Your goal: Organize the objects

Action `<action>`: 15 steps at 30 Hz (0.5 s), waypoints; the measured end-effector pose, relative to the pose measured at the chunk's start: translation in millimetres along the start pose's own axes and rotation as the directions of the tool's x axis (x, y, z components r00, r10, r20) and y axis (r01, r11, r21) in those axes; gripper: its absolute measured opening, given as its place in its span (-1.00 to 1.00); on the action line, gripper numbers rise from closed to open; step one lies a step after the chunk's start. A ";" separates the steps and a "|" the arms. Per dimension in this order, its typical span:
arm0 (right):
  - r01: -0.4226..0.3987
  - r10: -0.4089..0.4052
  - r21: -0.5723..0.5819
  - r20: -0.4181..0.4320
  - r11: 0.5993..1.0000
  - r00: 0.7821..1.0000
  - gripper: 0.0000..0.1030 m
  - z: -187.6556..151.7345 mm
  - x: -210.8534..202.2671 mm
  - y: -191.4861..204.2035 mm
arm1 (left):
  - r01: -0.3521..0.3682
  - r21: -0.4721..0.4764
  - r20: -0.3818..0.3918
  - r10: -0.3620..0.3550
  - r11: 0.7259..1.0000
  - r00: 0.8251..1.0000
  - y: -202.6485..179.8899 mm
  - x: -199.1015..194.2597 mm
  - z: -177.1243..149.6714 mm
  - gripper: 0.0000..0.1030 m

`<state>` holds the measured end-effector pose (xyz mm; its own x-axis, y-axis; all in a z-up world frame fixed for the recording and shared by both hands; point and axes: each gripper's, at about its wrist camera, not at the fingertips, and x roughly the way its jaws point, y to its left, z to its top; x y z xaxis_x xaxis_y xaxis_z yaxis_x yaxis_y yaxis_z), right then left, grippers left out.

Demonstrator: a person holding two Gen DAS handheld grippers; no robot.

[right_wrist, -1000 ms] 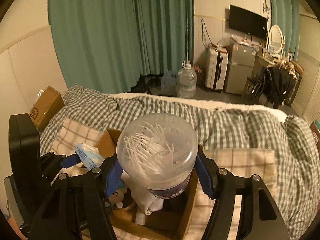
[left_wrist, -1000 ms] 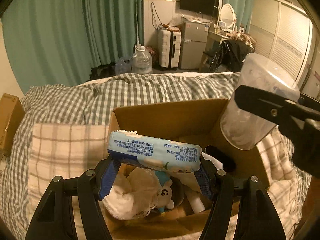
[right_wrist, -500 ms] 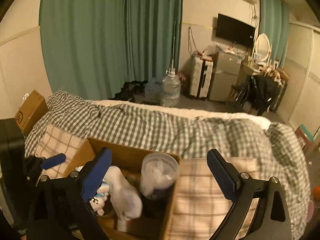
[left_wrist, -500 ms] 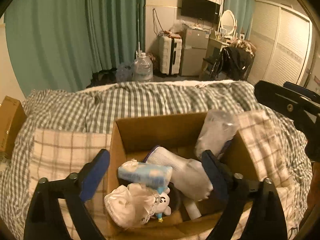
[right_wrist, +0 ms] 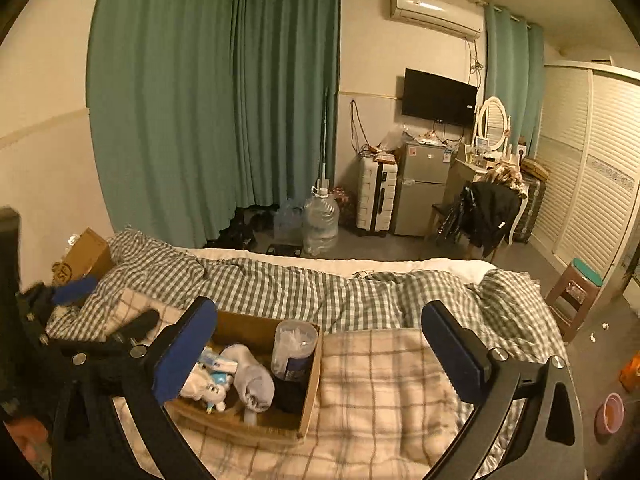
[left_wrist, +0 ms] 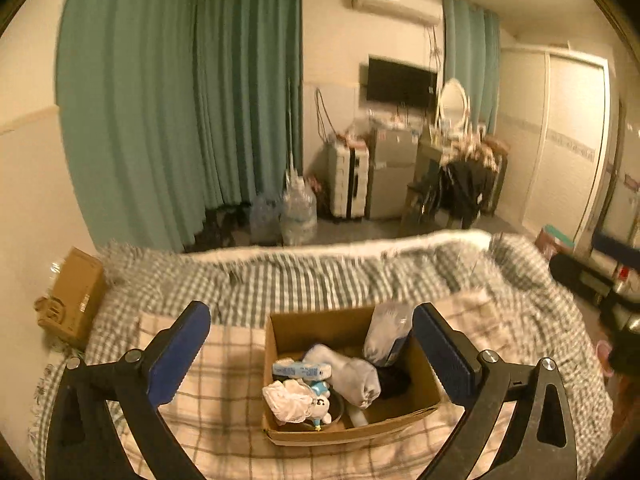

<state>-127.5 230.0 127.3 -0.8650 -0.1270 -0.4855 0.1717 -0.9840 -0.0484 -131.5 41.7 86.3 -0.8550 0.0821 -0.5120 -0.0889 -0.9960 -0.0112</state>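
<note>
— Surface?
— One bed (right_wrist: pixel 280 284), green-and-white check duvet, with a pale plaid blanket (right_wrist: pixel 384 384) spread over the near part. One open cardboard box (right_wrist: pixel 310 380) sits on the blanket.

— Box contents?
— Clear tub of cotton swabs (right_wrist: pixel 294 350), upright in the far right corner. Grey rolled sock (right_wrist: pixel 252 380), middle. Blue-and-white tissue packet (left_wrist: pixel 302 370) and a small white-and-blue toy figure (left_wrist: pixel 320 400), left side, touching one another.

— Grippers?
— Left gripper (left_wrist: pixel 312 354): jaws wide apart, holding nothing, raised above the box. Right gripper (right_wrist: pixel 320 352): jaws wide apart, holding nothing, over the box's right edge and the blanket.

— Room?
— Teal curtains (right_wrist: pixel 208 100) across the far wall. Wall air conditioner (right_wrist: pixel 436 10). Black television (right_wrist: pixel 438 98). White suitcase (right_wrist: pixel 376 196) beside a small grey fridge (right_wrist: pixel 422 188). Large water bottle (right_wrist: pixel 320 220) on the floor. Oval mirror (right_wrist: pixel 494 122) on a dresser. Second cardboard box (right_wrist: pixel 86 258) at the bed's far left corner. Stool (right_wrist: pixel 576 292) by the louvred wardrobe.
</note>
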 end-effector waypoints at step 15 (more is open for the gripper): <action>0.025 -0.028 0.051 0.048 0.998 0.998 0.99 -54.6 -60.5 4.4 | -0.056 -0.057 0.117 0.063 0.997 0.991 15.5 -77.0 -51.3 1.00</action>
<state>-48.7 240.2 108.8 -0.8909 -0.1057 -0.4417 0.1258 -0.9919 -0.0164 -40.8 18.1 81.5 -0.9128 0.0231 -0.4077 -0.0116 -0.9995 -0.0308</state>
